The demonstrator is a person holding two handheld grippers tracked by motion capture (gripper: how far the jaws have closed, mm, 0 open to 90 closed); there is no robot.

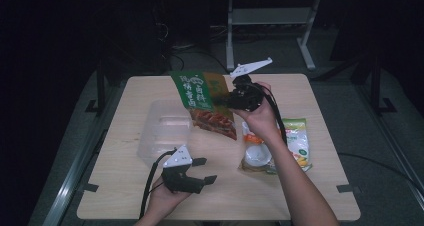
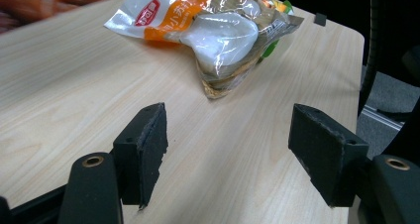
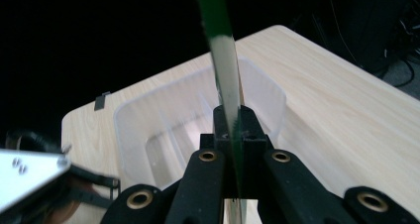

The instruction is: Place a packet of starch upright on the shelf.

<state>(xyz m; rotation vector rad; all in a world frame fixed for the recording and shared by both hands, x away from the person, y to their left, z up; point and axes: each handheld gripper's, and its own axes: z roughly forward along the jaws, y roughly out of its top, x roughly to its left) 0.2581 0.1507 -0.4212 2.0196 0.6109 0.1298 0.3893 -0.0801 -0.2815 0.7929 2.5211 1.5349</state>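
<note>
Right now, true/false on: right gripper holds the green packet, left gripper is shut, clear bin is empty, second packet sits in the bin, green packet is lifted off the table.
1. The right gripper is clamped on the green packet. True; in the right gripper view its jaws pinch the packet's edge.
2. The left gripper is shut. False: its jaws stand wide apart with nothing between them.
3. The clear bin is empty. True, as far as the views show.
4. The orange-and-white packet lies in the bin. False: it lies on the table, to the bin's right.
5. The green packet is held above the table. True.
</note>
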